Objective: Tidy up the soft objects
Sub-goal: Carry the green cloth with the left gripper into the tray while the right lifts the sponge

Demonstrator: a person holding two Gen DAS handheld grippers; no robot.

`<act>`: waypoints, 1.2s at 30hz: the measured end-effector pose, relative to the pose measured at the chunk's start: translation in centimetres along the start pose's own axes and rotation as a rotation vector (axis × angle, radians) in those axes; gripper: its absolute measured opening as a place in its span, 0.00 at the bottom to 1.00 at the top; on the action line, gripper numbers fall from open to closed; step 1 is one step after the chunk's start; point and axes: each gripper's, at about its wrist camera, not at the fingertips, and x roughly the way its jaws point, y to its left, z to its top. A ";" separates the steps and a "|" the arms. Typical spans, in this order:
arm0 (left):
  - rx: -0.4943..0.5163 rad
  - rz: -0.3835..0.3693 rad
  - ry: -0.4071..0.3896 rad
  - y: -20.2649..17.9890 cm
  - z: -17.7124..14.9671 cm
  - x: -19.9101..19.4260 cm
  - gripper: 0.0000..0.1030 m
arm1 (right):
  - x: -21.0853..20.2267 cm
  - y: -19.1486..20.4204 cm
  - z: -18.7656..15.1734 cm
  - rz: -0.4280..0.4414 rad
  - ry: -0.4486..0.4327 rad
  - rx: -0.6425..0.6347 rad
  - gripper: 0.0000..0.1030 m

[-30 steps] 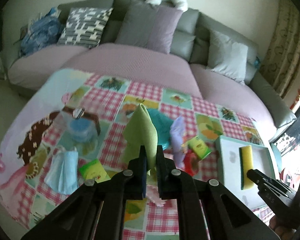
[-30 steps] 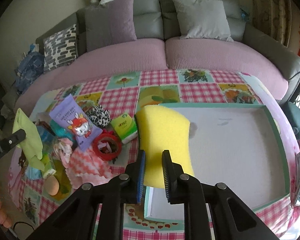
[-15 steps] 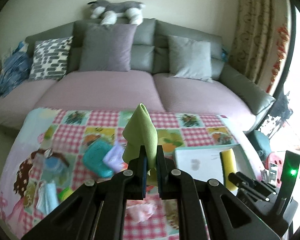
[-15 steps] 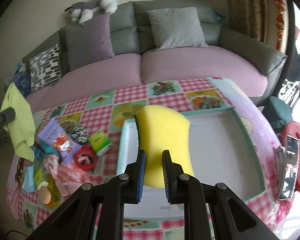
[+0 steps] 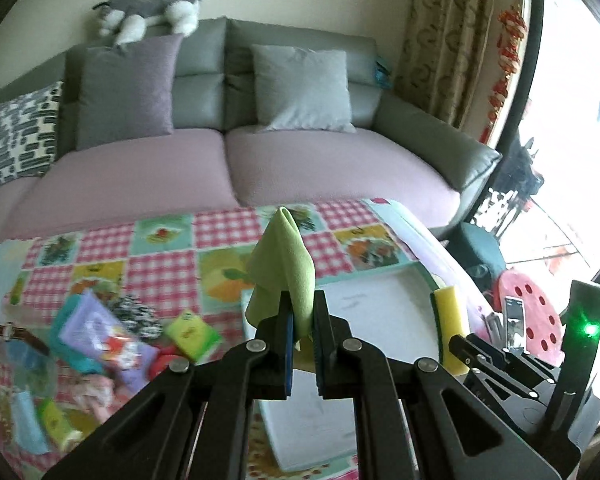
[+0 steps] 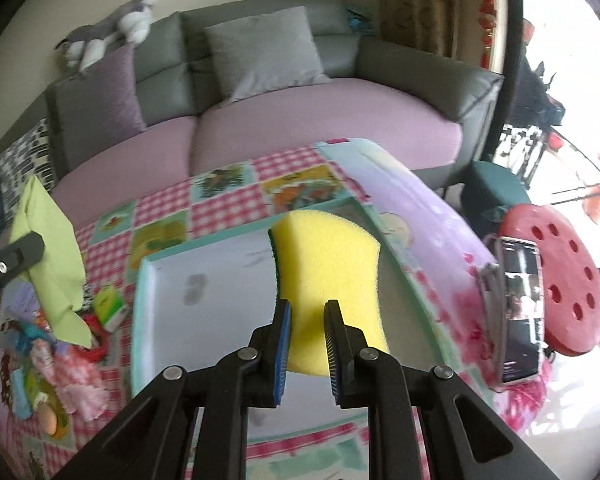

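cloth point(image 5: 288, 268): soft green matt fabric
sponge point(image 6: 332, 276): yellow porous foam, rough
tray point(image 6: 204, 280): smooth white, teal rim
bench cover point(image 5: 220, 236): checked, slightly glossy

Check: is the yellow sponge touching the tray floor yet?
Cannot tell. In the right wrist view the right gripper holds the yellow sponge in front of the tray; no clear gap or contact shows. The left wrist view is no clearer.

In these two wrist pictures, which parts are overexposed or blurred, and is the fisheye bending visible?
Left wrist view: the window at right is blown out white; the clutter at lower left is smeared, while the green cloth stays sharp. Right wrist view: the same window glare at right, the yellow sponge is sharp, and the tray edges and sofa curve strongly.
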 end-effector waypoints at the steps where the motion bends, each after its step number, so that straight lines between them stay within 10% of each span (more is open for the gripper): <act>1: 0.003 -0.012 0.008 -0.4 -0.2 0.7 0.08 | 0.1 -0.6 0.0 -0.018 0.000 0.009 0.18; 16: 0.030 -0.059 0.147 -2.3 -3.2 11.1 0.08 | 5.4 -3.1 0.1 -0.123 0.073 0.060 0.18; 36: -0.097 0.107 0.313 3.2 -6.0 14.6 0.08 | 6.1 -1.3 -0.5 -0.132 0.114 -0.018 0.19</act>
